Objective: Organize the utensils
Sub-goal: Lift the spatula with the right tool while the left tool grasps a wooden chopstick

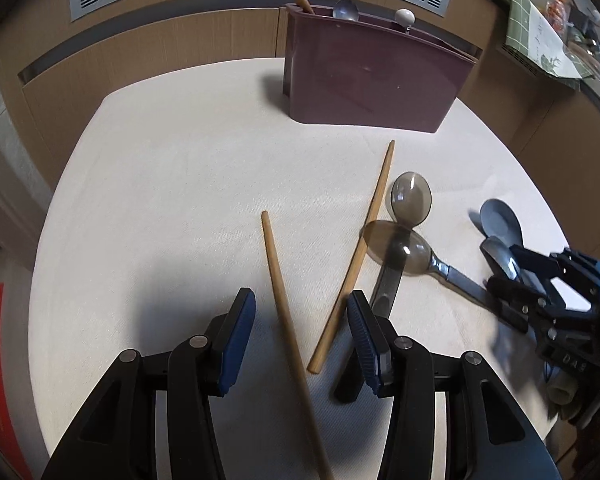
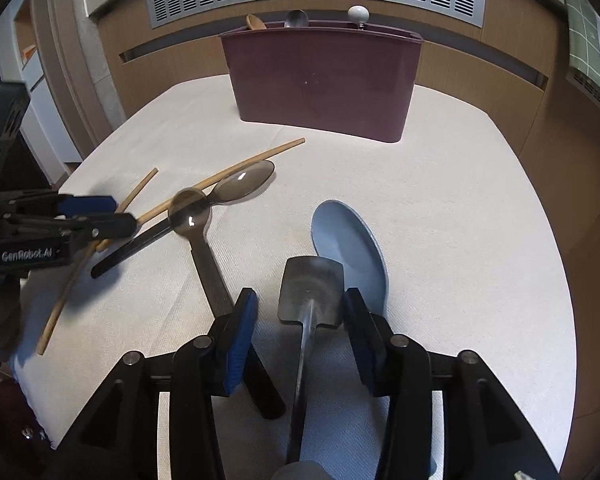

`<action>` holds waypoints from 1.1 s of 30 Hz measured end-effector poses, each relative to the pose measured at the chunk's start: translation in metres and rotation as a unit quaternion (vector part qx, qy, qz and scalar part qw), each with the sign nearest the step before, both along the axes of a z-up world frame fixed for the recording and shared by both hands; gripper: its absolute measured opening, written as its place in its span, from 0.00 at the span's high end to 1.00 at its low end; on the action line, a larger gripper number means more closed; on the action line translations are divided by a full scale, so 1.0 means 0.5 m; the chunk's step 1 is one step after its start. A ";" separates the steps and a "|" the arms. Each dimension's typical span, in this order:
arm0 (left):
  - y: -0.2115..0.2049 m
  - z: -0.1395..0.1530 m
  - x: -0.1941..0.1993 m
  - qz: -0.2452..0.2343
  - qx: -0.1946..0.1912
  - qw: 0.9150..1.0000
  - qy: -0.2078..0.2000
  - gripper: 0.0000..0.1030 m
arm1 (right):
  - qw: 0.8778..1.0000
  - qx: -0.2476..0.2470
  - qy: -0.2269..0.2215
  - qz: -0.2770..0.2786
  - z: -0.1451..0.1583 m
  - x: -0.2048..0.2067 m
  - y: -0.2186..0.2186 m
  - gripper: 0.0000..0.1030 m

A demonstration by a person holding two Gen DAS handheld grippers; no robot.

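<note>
With both grippers spread wide and empty, we straddle a chopstick (image 1: pixel 284 312) with the left gripper (image 1: pixel 302 338) and the small spatula (image 2: pixel 311 292) on the table with the right gripper (image 2: pixel 300 340), closing next before carrying to the maroon holder (image 2: pixel 324 80).

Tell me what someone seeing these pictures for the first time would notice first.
Probably the maroon utensil holder standing at the far edge of the white table, with a few utensil tops poking out. Next, the scatter in front of it: two wooden chopsticks lying apart, two smoky translucent spoons overlapping, and a blue rice paddle. The right tongs straddle a small dark spatula, open; the left tongs straddle a chopstick, also open.
</note>
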State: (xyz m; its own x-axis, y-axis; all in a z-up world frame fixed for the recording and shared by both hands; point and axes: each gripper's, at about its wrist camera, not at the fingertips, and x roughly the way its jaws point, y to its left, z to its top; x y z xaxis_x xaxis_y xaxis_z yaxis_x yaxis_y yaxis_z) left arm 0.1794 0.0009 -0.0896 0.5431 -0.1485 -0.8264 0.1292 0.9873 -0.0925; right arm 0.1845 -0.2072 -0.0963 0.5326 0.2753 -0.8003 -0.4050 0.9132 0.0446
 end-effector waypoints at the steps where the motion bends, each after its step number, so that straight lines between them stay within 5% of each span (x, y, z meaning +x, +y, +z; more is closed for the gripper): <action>1: -0.001 0.002 -0.001 -0.003 0.007 1.000 0.001 0.53 | 1.000 0.003 0.002 -0.002 0.001 0.003 -0.002 0.59; 5: 0.002 0.007 0.006 -0.016 0.020 0.999 0.024 0.56 | 1.000 -0.004 -0.001 -0.012 0.004 0.008 -0.007 0.71; 15: 0.032 0.027 0.011 0.009 -0.012 1.000 0.016 0.98 | 0.999 0.022 -0.027 -0.014 0.034 -0.009 -0.025 0.71; 22: 0.038 0.107 -0.036 -0.001 -0.042 0.998 -0.047 0.98 | 0.997 0.036 -0.072 -0.019 0.089 -0.032 -0.044 0.71; 33: 0.049 0.017 -0.077 -0.044 0.036 0.998 0.018 0.91 | 0.998 0.034 -0.051 -0.017 0.074 -0.039 -0.041 0.71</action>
